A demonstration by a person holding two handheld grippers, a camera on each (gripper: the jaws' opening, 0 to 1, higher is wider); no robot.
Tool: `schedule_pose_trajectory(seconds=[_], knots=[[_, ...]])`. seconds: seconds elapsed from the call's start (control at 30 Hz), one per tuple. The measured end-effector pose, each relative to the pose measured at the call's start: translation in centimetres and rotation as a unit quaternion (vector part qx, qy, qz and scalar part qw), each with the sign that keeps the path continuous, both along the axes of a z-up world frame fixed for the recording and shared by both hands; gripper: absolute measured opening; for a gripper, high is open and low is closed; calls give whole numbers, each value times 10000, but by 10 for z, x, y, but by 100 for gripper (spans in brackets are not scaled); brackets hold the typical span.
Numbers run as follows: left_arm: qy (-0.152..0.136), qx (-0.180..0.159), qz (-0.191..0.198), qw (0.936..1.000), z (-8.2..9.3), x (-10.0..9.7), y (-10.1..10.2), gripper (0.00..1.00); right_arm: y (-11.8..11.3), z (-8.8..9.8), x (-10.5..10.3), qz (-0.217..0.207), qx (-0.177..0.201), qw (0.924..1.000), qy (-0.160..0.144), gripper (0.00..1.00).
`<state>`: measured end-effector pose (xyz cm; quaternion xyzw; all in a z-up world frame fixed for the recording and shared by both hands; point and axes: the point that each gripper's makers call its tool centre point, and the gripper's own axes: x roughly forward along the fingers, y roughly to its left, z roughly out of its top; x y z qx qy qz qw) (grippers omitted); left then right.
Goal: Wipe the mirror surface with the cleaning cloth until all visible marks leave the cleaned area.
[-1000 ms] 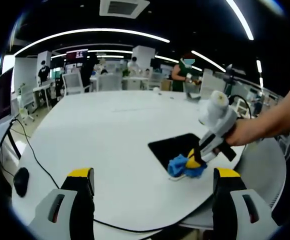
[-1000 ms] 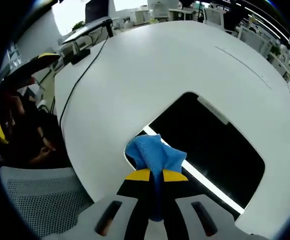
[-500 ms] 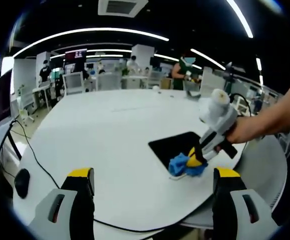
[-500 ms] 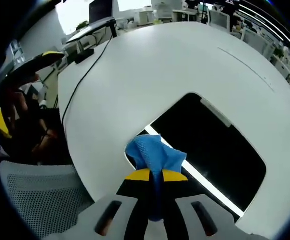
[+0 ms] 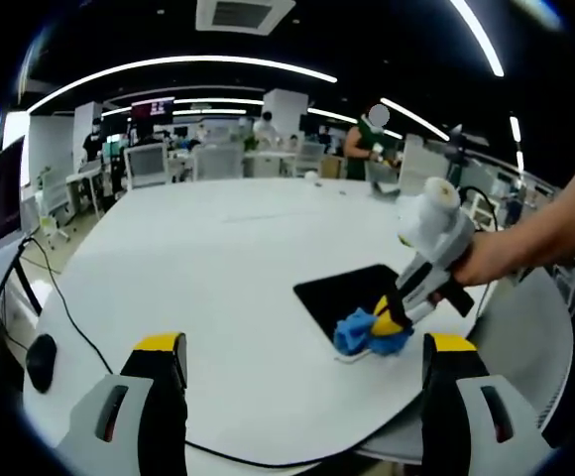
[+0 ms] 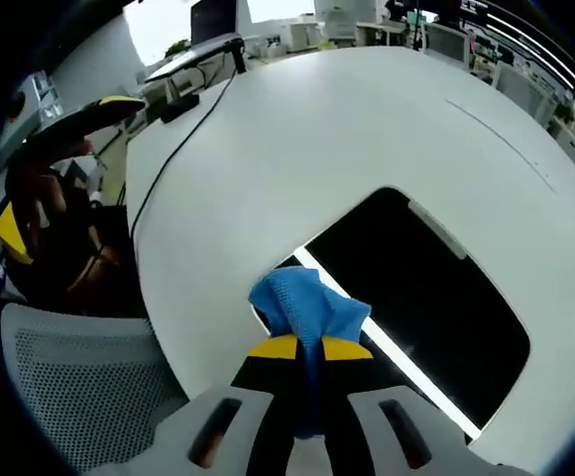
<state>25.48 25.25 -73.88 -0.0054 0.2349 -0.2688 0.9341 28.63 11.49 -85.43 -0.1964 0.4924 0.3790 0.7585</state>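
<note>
A dark rectangular mirror (image 6: 421,302) lies flat on the white table (image 6: 297,169); a ceiling light strip reflects in it. A blue cleaning cloth (image 6: 302,307) rests on the mirror's near corner, and my right gripper (image 6: 305,348) is shut on it. In the left gripper view the mirror (image 5: 342,294) sits at the table's right, with the cloth (image 5: 365,332) at its near corner under the right gripper (image 5: 387,319), held by a person's hand. My left gripper (image 5: 305,362) hovers open above the table's near edge, holding nothing.
A black cable (image 5: 69,312) runs across the table's left side to a dark mouse (image 5: 42,359). A grey mesh chair (image 6: 79,392) stands beside the table edge. Desks, chairs and people fill the office behind (image 5: 218,149).
The right gripper view has shifted slightly, so the mirror appears a little further right and lower. The cloth stays on the same near corner. The left gripper is unmoved.
</note>
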Motion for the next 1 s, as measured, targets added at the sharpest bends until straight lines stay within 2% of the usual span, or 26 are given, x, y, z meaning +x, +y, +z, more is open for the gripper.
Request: schedule_pose_trajectory(seconds=[0.37,0.73,1.0], knots=[[72,10,88,9999,-6,-5,10,99,0,-1,-1,102,59,9999,-18,1],[93,10,62,9999,-9,-7,5,99,-1,0,-2,161,69,9998,-3,1],[76,-3,44,10000,-7,-8,3,99,-10,0,-3,160,44,9999,21,1]])
